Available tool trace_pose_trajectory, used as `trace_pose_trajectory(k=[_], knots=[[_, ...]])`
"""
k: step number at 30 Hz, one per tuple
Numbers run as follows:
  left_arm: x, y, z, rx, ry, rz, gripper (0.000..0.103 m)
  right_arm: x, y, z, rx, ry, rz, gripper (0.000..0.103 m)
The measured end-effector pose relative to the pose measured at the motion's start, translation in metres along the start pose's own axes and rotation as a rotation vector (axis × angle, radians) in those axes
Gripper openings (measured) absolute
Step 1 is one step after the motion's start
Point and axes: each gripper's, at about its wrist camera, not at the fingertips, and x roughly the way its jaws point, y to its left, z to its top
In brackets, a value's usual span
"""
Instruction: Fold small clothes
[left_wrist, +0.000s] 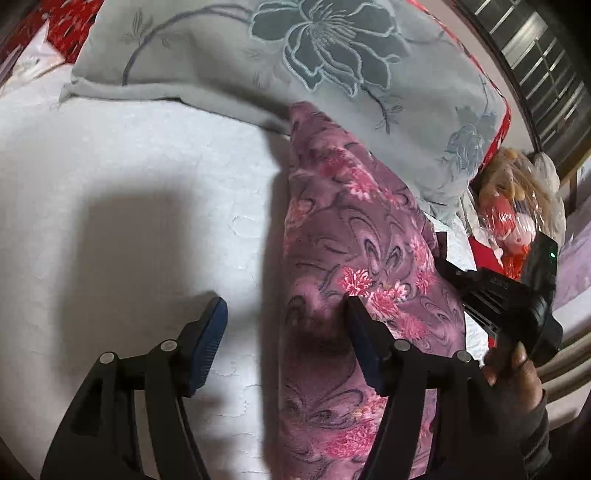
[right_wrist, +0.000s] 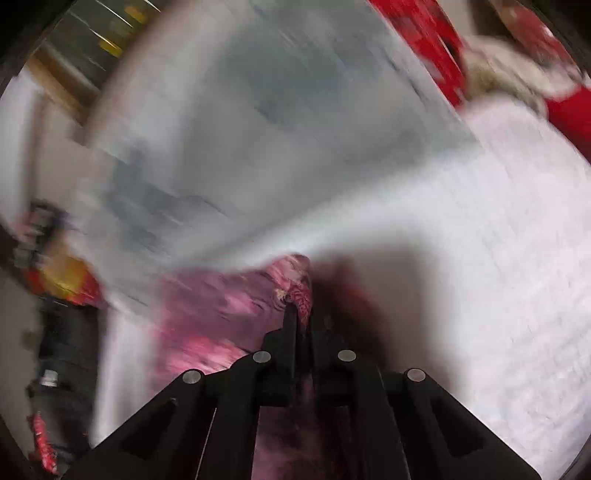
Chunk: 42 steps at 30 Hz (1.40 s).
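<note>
Right gripper clamped on purple floral garment

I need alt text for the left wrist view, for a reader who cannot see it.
The open left hand-held gripper hovers over the edge of a purple floral garment lying on a white bedsheet. A grey flowered pillow lies behind it, and the right hand-held gripper is at the right.

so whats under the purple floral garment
The purple floral garment lies on the white quilted bedcover, which shows along its left edge. Whatever lies under its middle is covered.
</note>
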Motion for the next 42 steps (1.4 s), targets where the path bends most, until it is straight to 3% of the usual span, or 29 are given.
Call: trace_pose_trajectory(k=[2,4,5,7,9,10,11,12,15,17,19,21,25,27,28,30,34,35,38,40,42], knots=[[-0.007,0.003,0.001,-0.001,-0.011,-0.01,0.065,-0.033,-0.002,-0.008,0.013,-0.064,0.065,0.013],[-0.012,0.006,0.0,-0.005,-0.01,-0.015,0.065,-0.059,-0.005,-0.019,0.003,-0.075,0.148,0.016],[-0.013,0.008,-0.001,-0.007,-0.006,-0.024,0.065,-0.068,-0.005,-0.027,-0.013,-0.07,0.166,0.024],[-0.014,0.008,-0.002,-0.004,0.005,-0.038,0.065,-0.077,-0.005,-0.047,-0.072,-0.024,0.157,0.04],[-0.015,0.007,-0.006,0.008,0.006,-0.037,0.065,-0.066,0.0,-0.066,-0.138,0.059,0.116,0.042],[-0.016,0.007,-0.008,0.015,0.007,-0.035,0.065,-0.058,0.002,-0.076,-0.166,0.11,0.087,0.042],[-0.017,0.006,-0.009,0.018,0.009,-0.035,0.065,-0.055,0.007,-0.085,-0.206,0.132,0.071,0.032],[-0.019,0.005,-0.01,0.021,0.009,-0.041,0.065,-0.06,0.012,-0.088,-0.24,0.115,0.068,0.009],[-0.023,0.004,-0.011,0.042,-0.001,-0.043,0.065,-0.104,0.025,-0.086,-0.264,-0.067,0.129,0.008],[-0.021,0.003,-0.012,0.064,0.008,-0.024,0.066,-0.118,0.015,-0.088,-0.202,-0.117,0.142,0.008],[-0.015,0.003,-0.013,0.077,0.031,-0.002,0.066,-0.103,-0.004,-0.1,-0.151,-0.026,0.063,0.008],[-0.014,0.003,-0.013,0.082,0.046,-0.003,0.066,-0.078,-0.017,-0.116,-0.134,0.139,-0.001,0.009],[-0.023,0.008,-0.009,0.052,0.013,-0.026,0.066,-0.102,-0.006,-0.098,-0.14,0.027,0.026,0.018],[-0.024,0.009,-0.007,0.034,0.008,-0.051,0.066,-0.103,0.001,-0.077,-0.119,-0.038,0.069,0.033],[-0.023,0.008,-0.006,0.027,0.008,-0.066,0.066,-0.1,0.002,-0.069,-0.106,-0.06,0.07,0.036],[-0.021,0.003,-0.005,0.035,0.002,-0.069,0.066,-0.083,0.005,-0.05,-0.078,-0.065,0.06,0.039],[-0.016,-0.009,-0.005,0.087,-0.02,-0.006,0.066,-0.032,0.009,-0.027,-0.033,-0.026,-0.033,0.039],[-0.015,-0.012,-0.005,0.1,-0.025,0.007,0.066,-0.024,0.01,-0.024,-0.024,0.0,-0.041,0.039],[-0.011,-0.015,-0.003,0.121,-0.035,0.037,0.066,-0.025,0.025,-0.015,-0.106,-0.012,0.017,0.004],[-0.007,-0.014,-0.002,0.115,-0.026,0.041,0.066,-0.041,0.031,-0.011,-0.15,-0.103,0.027,0.004],[-0.004,-0.013,-0.001,0.104,-0.015,0.024,0.066,-0.042,0.022,-0.007,-0.117,-0.137,0.016,0.003]])
